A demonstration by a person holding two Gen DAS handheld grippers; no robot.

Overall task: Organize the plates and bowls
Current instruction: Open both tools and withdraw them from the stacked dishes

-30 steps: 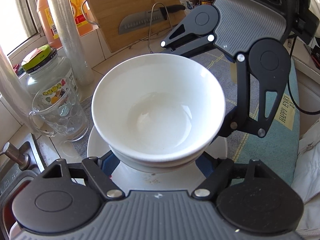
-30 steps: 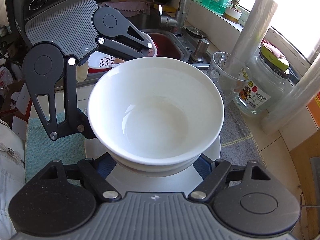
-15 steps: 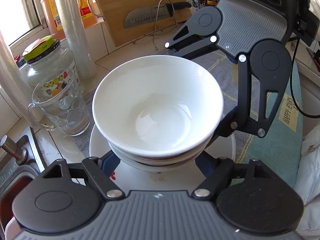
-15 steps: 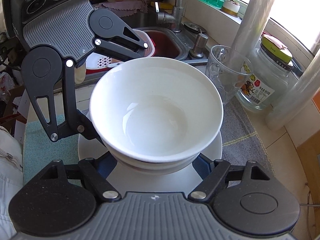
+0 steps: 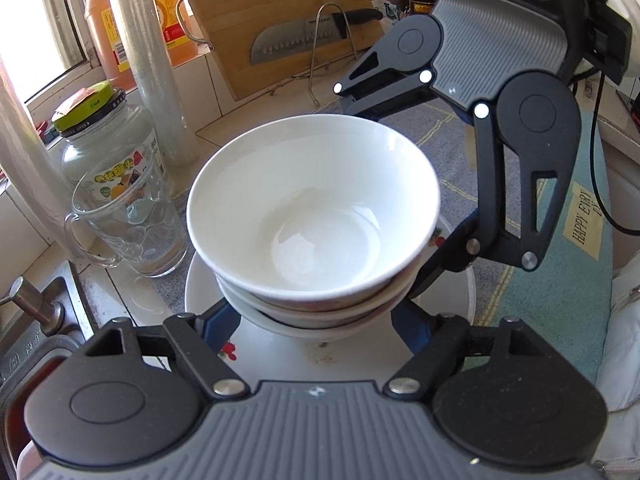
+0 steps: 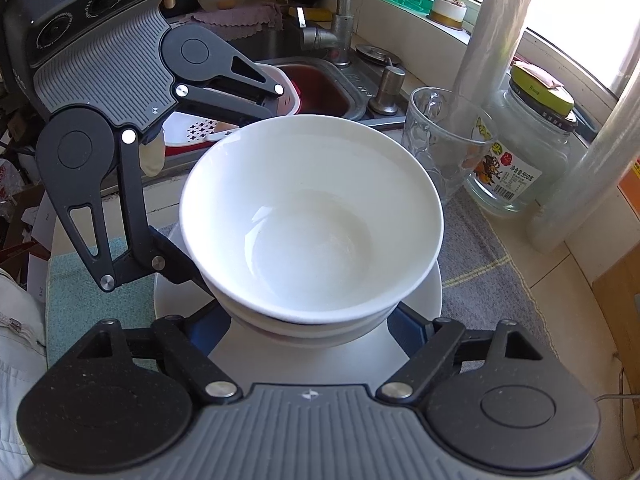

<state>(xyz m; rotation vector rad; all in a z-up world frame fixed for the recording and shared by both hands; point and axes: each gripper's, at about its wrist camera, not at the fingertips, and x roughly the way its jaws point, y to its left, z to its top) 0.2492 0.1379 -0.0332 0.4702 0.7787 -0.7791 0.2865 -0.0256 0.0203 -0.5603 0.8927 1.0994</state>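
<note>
A white bowl [image 5: 316, 204] [image 6: 312, 216] sits nested on top of two other bowls [image 5: 312, 316], and the stack stands on a white flowered plate [image 5: 320, 360] [image 6: 424, 292]. My left gripper [image 5: 316, 322] straddles the stack from the near side. Its blue pads [image 5: 222, 320] flank the lower bowls while the jaws are opening. My right gripper [image 6: 308, 320] straddles the same stack from the opposite side, jaws also opening, pads [image 6: 404, 322] beside the bowls. Its black linkage [image 5: 520, 184] shows in the left wrist view. The fingertips are hidden under the bowls.
A glass mug [image 5: 128, 216], a lidded jar [image 5: 108, 136] and a roll of film [image 5: 156, 80] stand close to the plate's window side. Behind them a cutting board with a knife [image 5: 300, 40] leans. A sink [image 6: 320, 84] lies at the far end. The plate rests on a mat [image 5: 540, 280].
The top bowl has come down and settled into the bowls beneath it. Both pairs of fingers have spread slightly away from the stack.
</note>
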